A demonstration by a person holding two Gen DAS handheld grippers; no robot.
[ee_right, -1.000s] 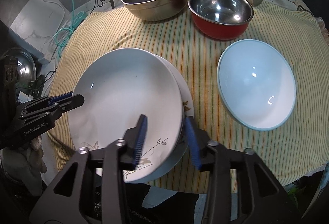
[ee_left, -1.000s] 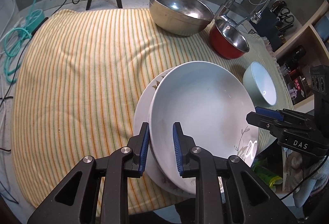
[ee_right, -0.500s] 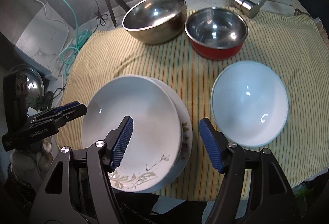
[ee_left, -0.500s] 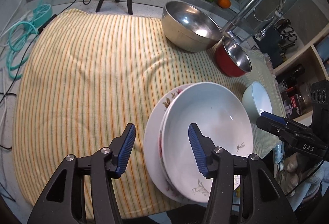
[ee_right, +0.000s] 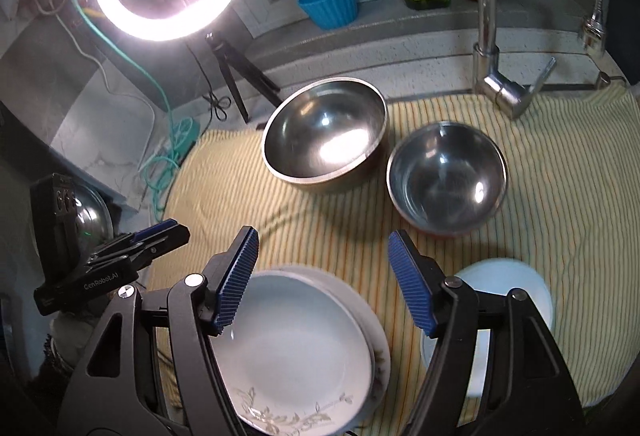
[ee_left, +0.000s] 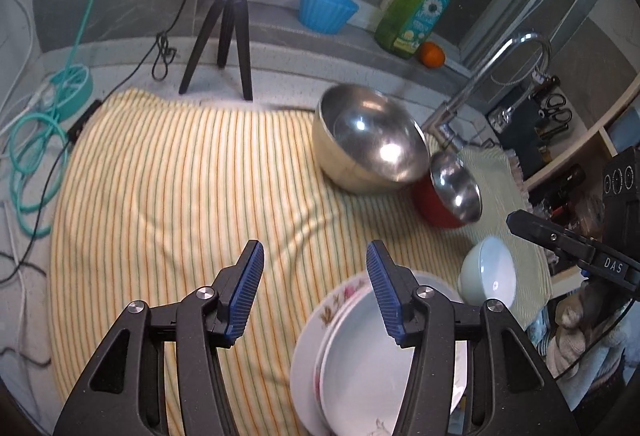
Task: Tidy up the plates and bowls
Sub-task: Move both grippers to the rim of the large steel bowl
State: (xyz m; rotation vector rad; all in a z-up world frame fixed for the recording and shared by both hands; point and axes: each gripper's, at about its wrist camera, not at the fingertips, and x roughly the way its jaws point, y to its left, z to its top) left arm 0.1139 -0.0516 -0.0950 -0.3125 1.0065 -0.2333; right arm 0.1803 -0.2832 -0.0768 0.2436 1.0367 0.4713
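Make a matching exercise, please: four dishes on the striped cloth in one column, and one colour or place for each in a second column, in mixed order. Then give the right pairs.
Things:
1. large steel bowl
2. smaller steel bowl
3. pale blue bowl
4. plain white plate

Descriptions:
A. lies on top of a flowered plate
B. red on the outside
C. metal inside and outside, nearest the tripod
D. near the front edge of the cloth, right of the plates

Pairs: 1-C, 2-B, 3-D, 4-A
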